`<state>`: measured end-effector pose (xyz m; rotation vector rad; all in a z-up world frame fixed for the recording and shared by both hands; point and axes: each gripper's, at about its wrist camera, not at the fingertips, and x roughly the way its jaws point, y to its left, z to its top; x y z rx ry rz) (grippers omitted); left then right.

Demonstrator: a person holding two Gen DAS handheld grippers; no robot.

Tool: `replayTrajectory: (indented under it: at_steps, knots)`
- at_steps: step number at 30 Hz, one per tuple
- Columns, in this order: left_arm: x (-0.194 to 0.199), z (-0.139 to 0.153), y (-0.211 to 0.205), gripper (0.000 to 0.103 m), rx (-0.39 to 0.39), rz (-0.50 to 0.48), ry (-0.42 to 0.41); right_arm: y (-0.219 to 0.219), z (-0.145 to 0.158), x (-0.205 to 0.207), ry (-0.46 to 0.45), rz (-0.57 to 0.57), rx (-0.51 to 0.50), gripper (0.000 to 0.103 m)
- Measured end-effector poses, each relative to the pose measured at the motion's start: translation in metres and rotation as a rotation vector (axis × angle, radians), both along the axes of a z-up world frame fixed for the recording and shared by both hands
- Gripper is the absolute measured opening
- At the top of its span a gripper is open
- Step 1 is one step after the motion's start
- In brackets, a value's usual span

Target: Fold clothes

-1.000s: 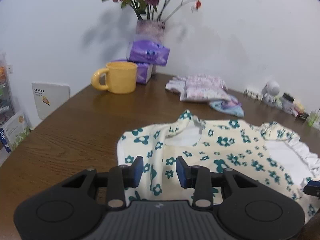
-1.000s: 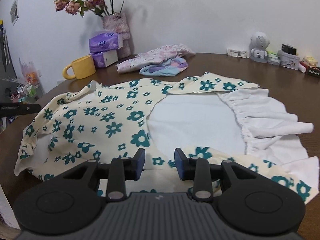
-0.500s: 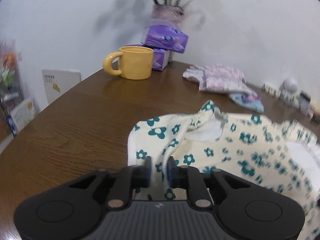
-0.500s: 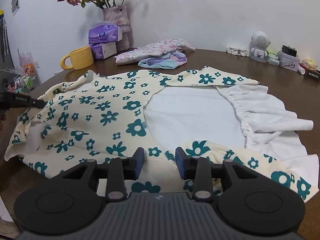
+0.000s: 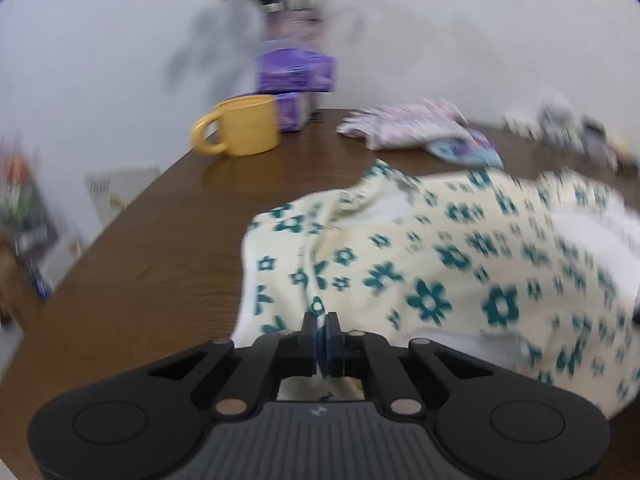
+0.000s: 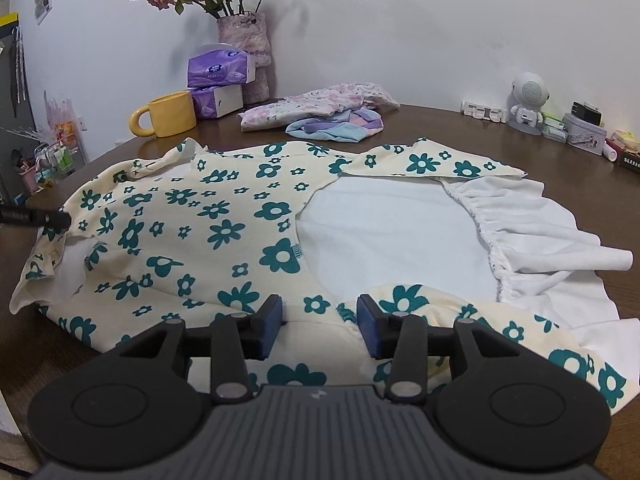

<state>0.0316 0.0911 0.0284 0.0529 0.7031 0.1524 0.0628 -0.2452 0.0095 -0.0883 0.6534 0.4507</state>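
A cream dress with teal flowers (image 6: 200, 220) lies spread on the brown table (image 6: 580, 172), its white lining and ruffled skirt (image 6: 540, 220) to the right. My left gripper (image 5: 322, 336) is shut on a fold of the dress (image 5: 440, 280) at its left shoulder end. The fabric bunches up from the pads, and that view is blurred. In the right wrist view its dark tip (image 6: 52, 219) shows at the far left, pinching the cloth. My right gripper (image 6: 319, 330) hovers over the near edge of the dress. Its jaws are opening, with cloth lying below the gap and untouched by the pads.
Along the back stand a yellow mug (image 6: 168, 118), purple tissue packs (image 6: 220, 70) and a vase of dried flowers (image 6: 244, 52). A pile of pastel clothes (image 6: 320, 112) lies behind the dress. A small white robot figure (image 6: 527, 104) and tins (image 6: 584, 134) are at back right.
My left jaws have closed onto the dress's edge and drawn the cloth up into a ridge. My right jaws have spread wider over the near hem.
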Motion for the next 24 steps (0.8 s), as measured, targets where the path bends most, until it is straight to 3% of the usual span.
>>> replayTrajectory:
  at_steps: [3, 8, 10, 11, 13, 19, 24]
  knots:
    - [0.003, -0.006, -0.023, 0.003, 0.14, -0.042, 0.009, 0.0, -0.001, -0.001, -0.005, 0.005, 0.0, 0.042]
    - [0.005, -0.011, -0.034, 0.005, 0.232, -0.058, 0.031, 0.0, -0.001, -0.002, -0.013, 0.014, -0.002, 0.045]
    - [0.004, -0.01, -0.034, 0.015, 0.24, -0.057, 0.035, 0.001, -0.001, -0.002, -0.015, 0.018, -0.003, 0.045]
    - [0.001, -0.007, -0.033, 0.025, 0.226, -0.053, 0.03, 0.001, -0.002, -0.002, -0.016, 0.02, -0.004, 0.046]
    - [-0.005, -0.001, -0.026, 0.032, 0.179, -0.043, 0.013, 0.0, -0.002, -0.002, -0.015, 0.021, -0.003, 0.046]
    - [-0.03, 0.015, 0.011, 0.031, -0.12, 0.021, -0.021, 0.001, -0.002, -0.002, -0.015, 0.027, -0.006, 0.048]
    - [-0.032, 0.009, 0.016, 0.028, -0.198, 0.03, -0.012, 0.003, -0.002, -0.002, -0.018, 0.028, -0.015, 0.05]
